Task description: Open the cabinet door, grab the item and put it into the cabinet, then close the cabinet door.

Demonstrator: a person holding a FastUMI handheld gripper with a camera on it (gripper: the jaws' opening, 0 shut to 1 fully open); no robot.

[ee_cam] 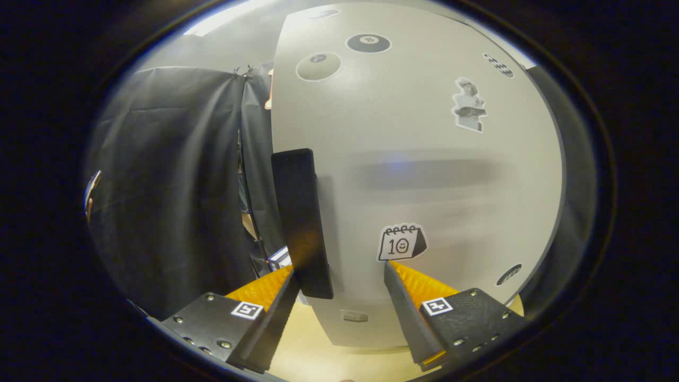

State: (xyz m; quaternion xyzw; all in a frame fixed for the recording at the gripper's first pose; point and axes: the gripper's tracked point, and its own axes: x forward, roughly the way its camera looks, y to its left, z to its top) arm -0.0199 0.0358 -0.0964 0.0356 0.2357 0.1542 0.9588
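The gripper [339,276] fingers stand spread, pinching nothing. The cabinet door [424,159] fills the front; its black handle [299,217] sits at eleven o'clock beside the left finger. Advice: centre the handle between the fingers before closing.

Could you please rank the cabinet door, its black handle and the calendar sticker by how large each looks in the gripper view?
1. Cabinet door, by far the largest.
2. Black handle, a tall bar just ahead of the open gripper, near its left finger.
3. Calendar sticker, smallest.
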